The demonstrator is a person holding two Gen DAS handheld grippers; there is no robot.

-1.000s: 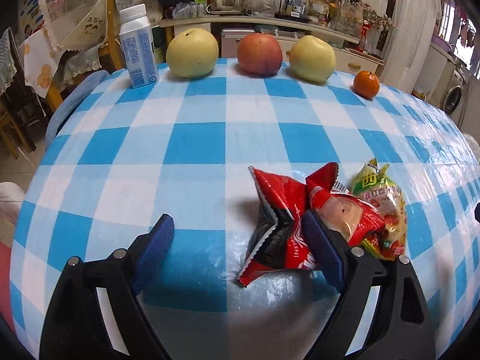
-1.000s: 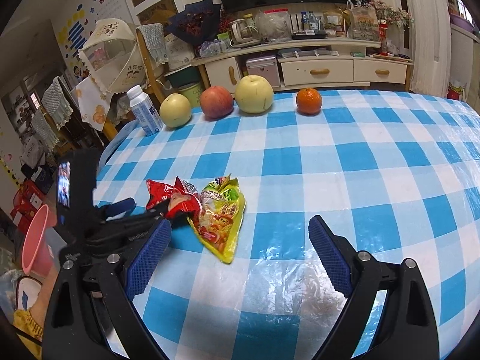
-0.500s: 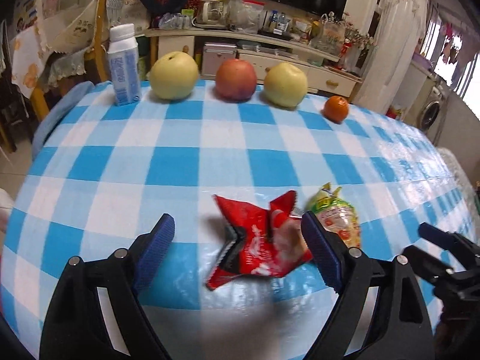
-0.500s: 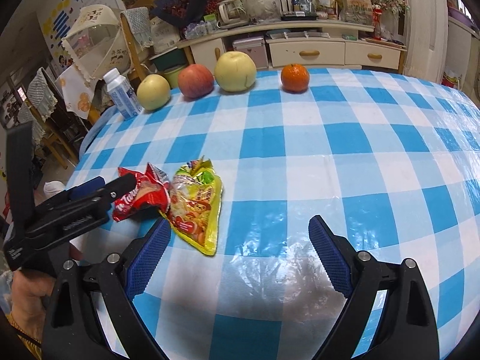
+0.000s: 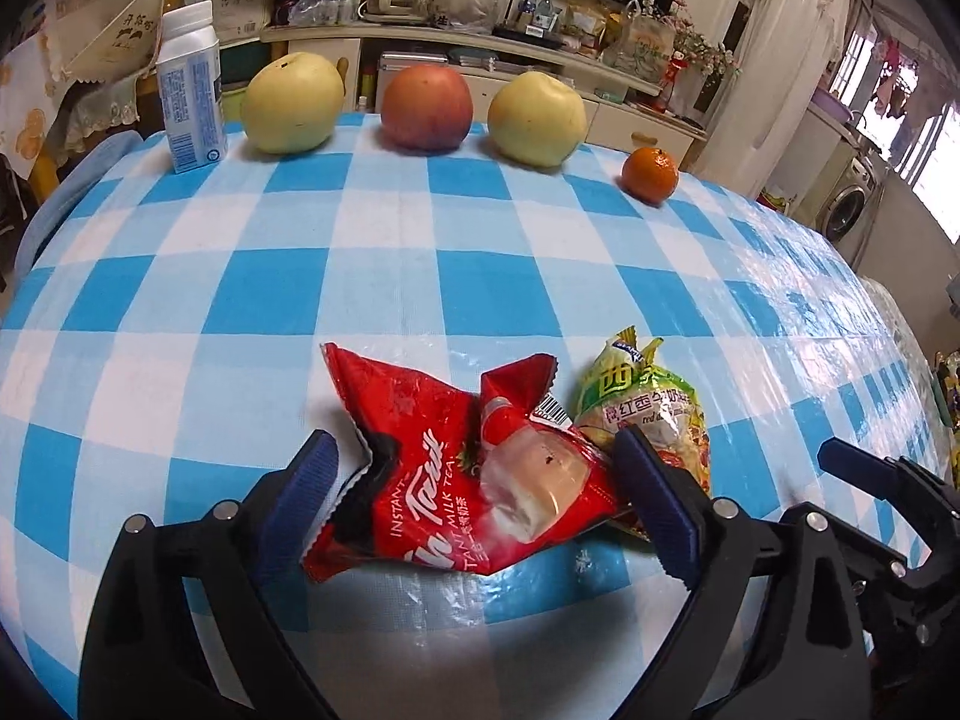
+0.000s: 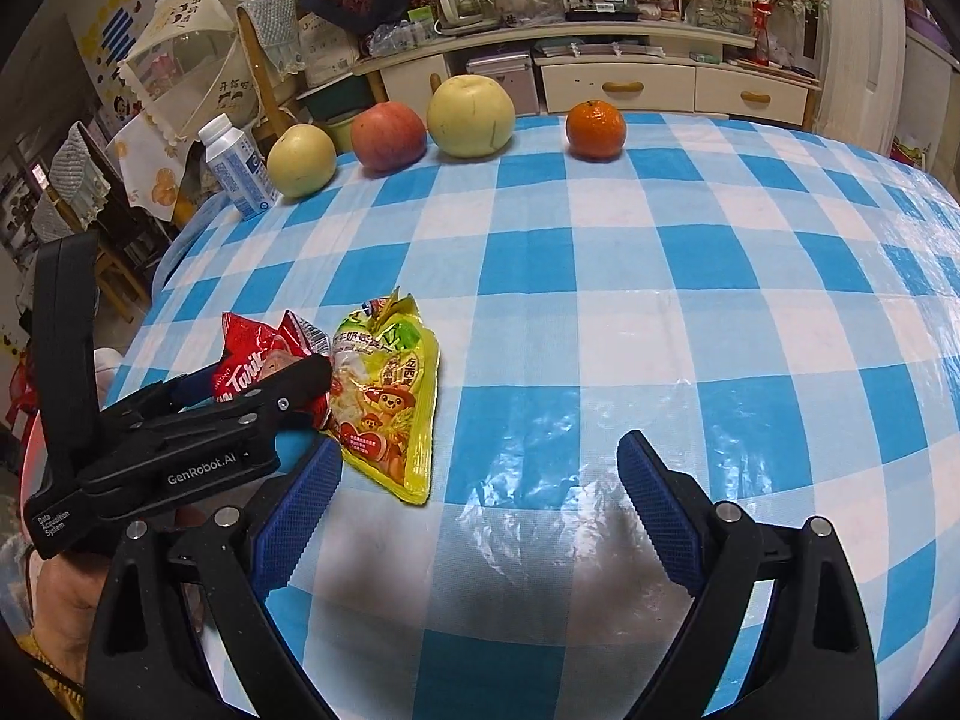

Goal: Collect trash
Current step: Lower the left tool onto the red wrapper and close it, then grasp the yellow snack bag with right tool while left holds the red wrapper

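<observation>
A crumpled red milk-tea wrapper (image 5: 444, 480) lies on the blue-checked tablecloth (image 5: 360, 276), and a yellow-green snack wrapper (image 5: 654, 414) touches its right side. My left gripper (image 5: 474, 447) straddles the red wrapper; its jaws are opening and the pads do not press on it. In the right wrist view the red wrapper (image 6: 252, 360) is partly hidden behind the left gripper (image 6: 258, 378), with the yellow-green wrapper (image 6: 384, 402) beside it. My right gripper (image 6: 480, 453) stands open over bare cloth, right of the wrappers, and shows at the edge of the left wrist view (image 5: 888, 510).
Along the table's far edge stand a milk carton (image 5: 192, 90), a pear (image 5: 294, 102), an apple (image 5: 426, 108), a second pear (image 5: 537, 117) and a mandarin (image 5: 650, 175). A cluttered cabinet (image 6: 630, 84) is behind. The table's left edge drops to chairs.
My left gripper has shifted right, so the red wrapper now lies between both pads. The right gripper has come lower and nearer and now shows in the left wrist view.
</observation>
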